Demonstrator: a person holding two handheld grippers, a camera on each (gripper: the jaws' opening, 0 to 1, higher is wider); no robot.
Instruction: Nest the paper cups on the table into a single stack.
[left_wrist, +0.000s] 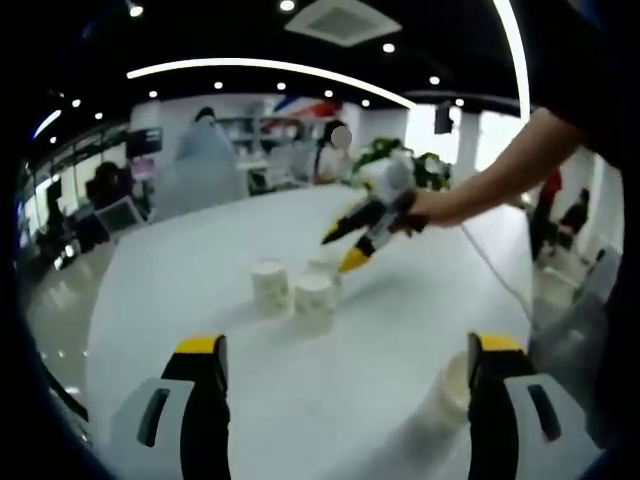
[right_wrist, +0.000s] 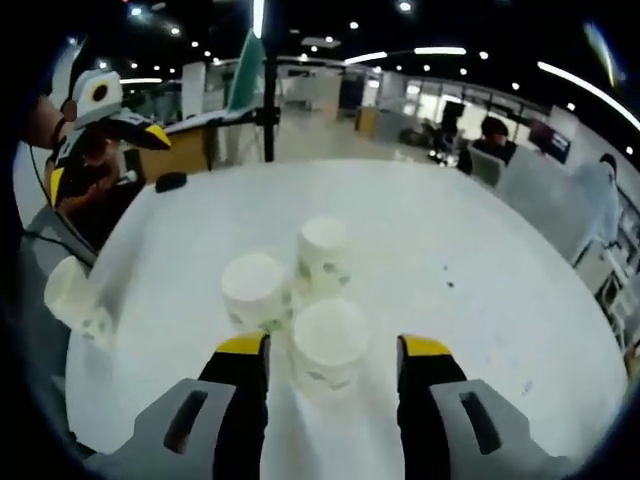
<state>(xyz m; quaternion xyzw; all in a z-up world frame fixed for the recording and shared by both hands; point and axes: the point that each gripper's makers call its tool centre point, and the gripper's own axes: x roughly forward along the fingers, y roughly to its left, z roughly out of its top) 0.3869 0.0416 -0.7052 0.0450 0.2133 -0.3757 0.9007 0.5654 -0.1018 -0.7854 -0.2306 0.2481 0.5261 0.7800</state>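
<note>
Three white paper cups stand close together, bottoms up, in the middle of the white round table (right_wrist: 480, 260). In the right gripper view the nearest cup (right_wrist: 328, 345) sits between the jaws of my right gripper (right_wrist: 333, 352), which is open and not touching it. The other two cups (right_wrist: 257, 290) (right_wrist: 325, 250) stand just beyond. A fourth cup (right_wrist: 75, 295) rests apart at the table's left edge. In the left gripper view the cluster (left_wrist: 313, 300) lies ahead, with my right gripper (left_wrist: 345, 250) hovering over it. My left gripper (left_wrist: 347, 370) is open and holds nothing, the fourth cup (left_wrist: 450, 390) beside its right jaw.
A small black object (right_wrist: 172, 182) lies on the far side of the table, near a dark pole (right_wrist: 268, 100). People sit at desks around the room (right_wrist: 492, 130). A cable (left_wrist: 495, 270) runs along the table's right edge.
</note>
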